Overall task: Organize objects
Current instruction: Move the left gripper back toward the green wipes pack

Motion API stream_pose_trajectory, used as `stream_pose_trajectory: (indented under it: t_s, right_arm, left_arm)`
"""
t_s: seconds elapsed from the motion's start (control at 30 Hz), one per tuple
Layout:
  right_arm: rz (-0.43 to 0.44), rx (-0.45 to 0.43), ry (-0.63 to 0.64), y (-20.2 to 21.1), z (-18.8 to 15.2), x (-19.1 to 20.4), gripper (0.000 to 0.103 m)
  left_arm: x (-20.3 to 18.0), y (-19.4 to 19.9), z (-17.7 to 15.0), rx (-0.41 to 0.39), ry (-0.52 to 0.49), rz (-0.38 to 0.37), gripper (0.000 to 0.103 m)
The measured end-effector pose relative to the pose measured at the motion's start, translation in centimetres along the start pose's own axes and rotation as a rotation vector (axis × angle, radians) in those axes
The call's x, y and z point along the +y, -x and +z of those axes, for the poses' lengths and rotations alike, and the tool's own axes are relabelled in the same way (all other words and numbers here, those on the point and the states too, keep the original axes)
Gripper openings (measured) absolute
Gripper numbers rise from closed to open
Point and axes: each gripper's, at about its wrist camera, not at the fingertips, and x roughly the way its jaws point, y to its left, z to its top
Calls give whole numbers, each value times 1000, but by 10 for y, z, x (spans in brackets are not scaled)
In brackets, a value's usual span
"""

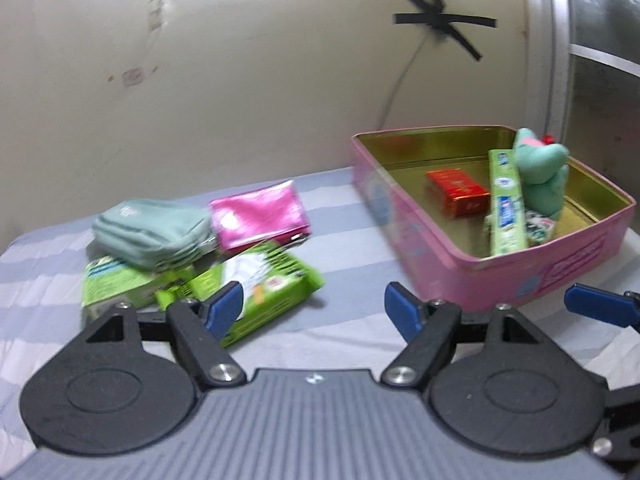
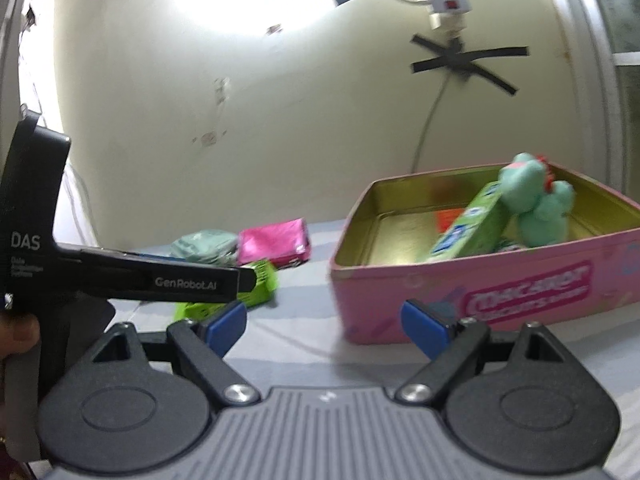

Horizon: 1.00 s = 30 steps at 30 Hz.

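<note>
Both tools gape wide, empty — left tool near green packet, pink tin just right.

Tin's label blurred, red box mostly hidden behind toothpaste carton, green packets smeared

In the right wrist view, "DAS" is printed in white on the black body of the left gripper, with smaller lines beneath it too blurred to be read. "GenRobot.AI" is printed along its finger. Lettering on the pink tin is smeared and cannot be read. Print on the green toothpaste box is also illegible.
</note>
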Motion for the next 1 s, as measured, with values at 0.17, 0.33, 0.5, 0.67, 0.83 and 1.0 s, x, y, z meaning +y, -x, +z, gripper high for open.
stream_pose_trajectory:
  t_s: [0.17,0.33,0.5,0.67,0.83,1.0]
  right_arm:
    - [38,51,40,-20,-7,25,88]
    - [67,106,80,-41,-12,46,88]
    - [92,159,106,-64,-15,59,88]
    - [114,213,110,-87,-18,67,88]
    - [120,249,121,-105,-19,70,88]
    - [128,261,151,-118,-13,74,88]
  left_arm:
    - [29,-6,-11,24,37,31,79]
    - [53,-11,-23,58,85,56,79]
    - [74,-17,-32,88,125,82,79]
    - [93,-24,-40,119,164,108,79]
    - [110,-31,-46,142,199,119,80]
    - [119,-37,-48,141,205,122,82]
